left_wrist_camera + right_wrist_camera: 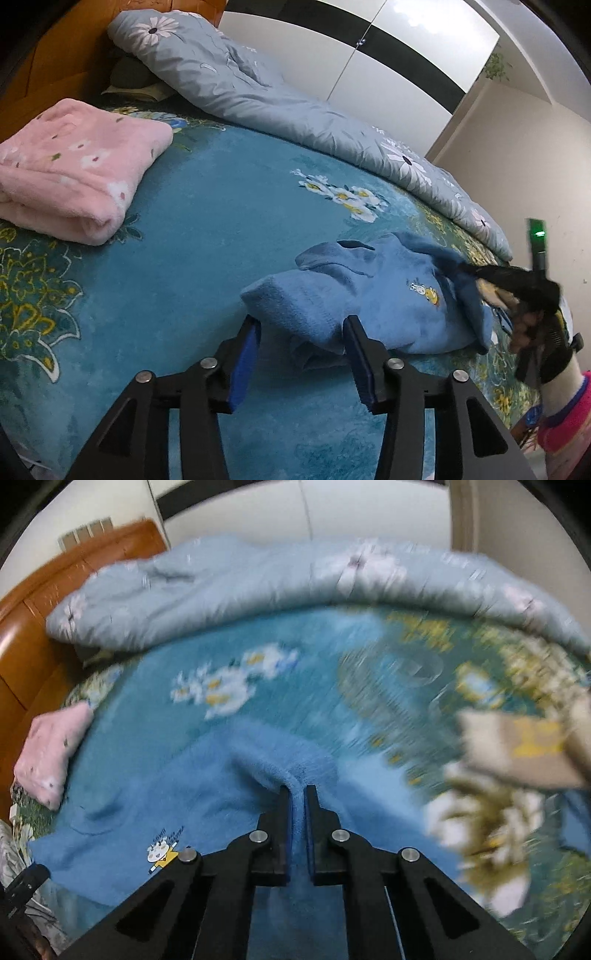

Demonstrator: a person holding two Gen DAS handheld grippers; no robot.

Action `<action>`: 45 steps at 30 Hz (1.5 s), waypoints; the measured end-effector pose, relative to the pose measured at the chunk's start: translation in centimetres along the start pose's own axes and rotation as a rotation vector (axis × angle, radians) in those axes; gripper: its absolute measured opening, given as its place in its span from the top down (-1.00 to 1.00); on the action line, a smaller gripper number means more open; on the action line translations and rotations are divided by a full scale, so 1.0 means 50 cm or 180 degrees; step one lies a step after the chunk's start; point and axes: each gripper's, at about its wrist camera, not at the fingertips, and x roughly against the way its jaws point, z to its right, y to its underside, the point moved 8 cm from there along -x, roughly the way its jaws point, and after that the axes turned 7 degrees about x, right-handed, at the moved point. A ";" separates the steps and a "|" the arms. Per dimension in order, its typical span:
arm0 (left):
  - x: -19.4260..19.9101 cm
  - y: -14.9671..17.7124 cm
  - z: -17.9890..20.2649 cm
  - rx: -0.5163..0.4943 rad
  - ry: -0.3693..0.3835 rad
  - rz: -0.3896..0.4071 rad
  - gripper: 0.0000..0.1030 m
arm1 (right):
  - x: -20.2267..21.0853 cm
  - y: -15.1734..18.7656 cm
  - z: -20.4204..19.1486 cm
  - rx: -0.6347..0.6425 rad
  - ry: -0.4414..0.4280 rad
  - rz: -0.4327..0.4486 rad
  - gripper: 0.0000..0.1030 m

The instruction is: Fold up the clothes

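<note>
The right gripper (pixel 297 794) pinches a ridge of the fleecy blue top (pixel 207 794), which lies bunched on the plush floral bed cover (pixel 207 206). The left gripper (pixel 303 328) gapes wide beside its near edge. A folded pink fleece (pixel 74 166) lies well apart.

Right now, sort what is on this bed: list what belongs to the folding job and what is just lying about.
Part of the job:
- blue fleece garment, lying on the bed
- right tool, shut on a fold of it
- left tool, open at its near edge

Just lying about:
- pink folded blanket
- grey floral quilt, along the far side
- teal floral bedspread
- wooden headboard
</note>
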 end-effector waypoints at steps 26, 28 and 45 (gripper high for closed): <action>-0.122 -0.026 0.195 -0.0631 0.0094 -0.0305 -0.13 | 0.296 0.345 0.407 -0.1228 0.0301 0.0393 0.55; -0.141 -0.047 0.204 -0.0677 0.0110 -0.0330 -0.13 | 0.320 0.327 0.399 -0.1115 0.0349 0.0485 0.30; -0.351 -0.066 0.170 -0.0194 0.0401 -0.1242 -0.26 | 0.043 0.200 0.293 -0.0197 -0.0167 -0.0223 0.00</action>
